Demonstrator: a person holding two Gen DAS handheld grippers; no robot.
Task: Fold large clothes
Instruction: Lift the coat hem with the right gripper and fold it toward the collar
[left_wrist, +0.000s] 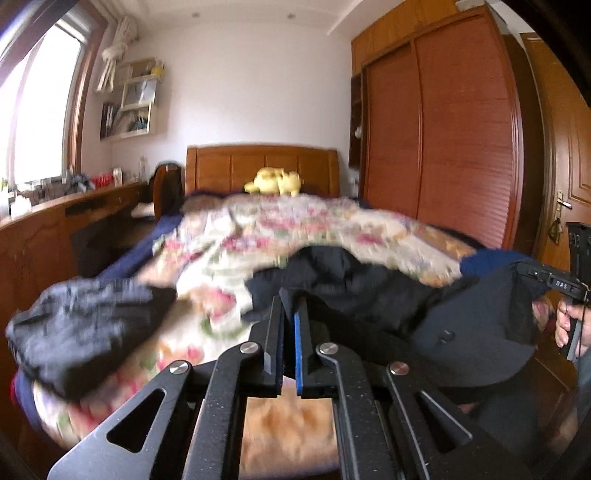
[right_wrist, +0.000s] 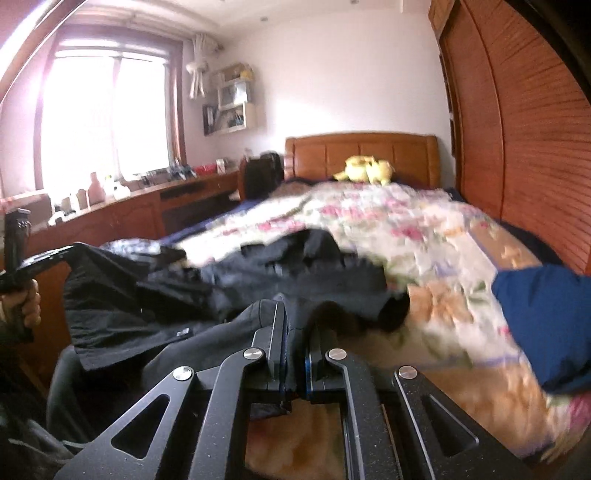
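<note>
The dark garment (left_wrist: 373, 291) hangs over the near end of the bed (right_wrist: 424, 229), stretched between the two grippers. The left gripper (left_wrist: 290, 306) and the right gripper (right_wrist: 295, 317) each have their jaws pinched tight on an edge of the cloth, probably so that it spreads wide and can be laid flat for a fold. Its far part drapes on the floral quilt (left_wrist: 280, 229). On the bed a grey garment (left_wrist: 81, 325) lies to the left and a blue garment (right_wrist: 546, 321) to the right, crowding the laying space. A yellow plush (left_wrist: 275, 181) sits by the headboard.
</note>
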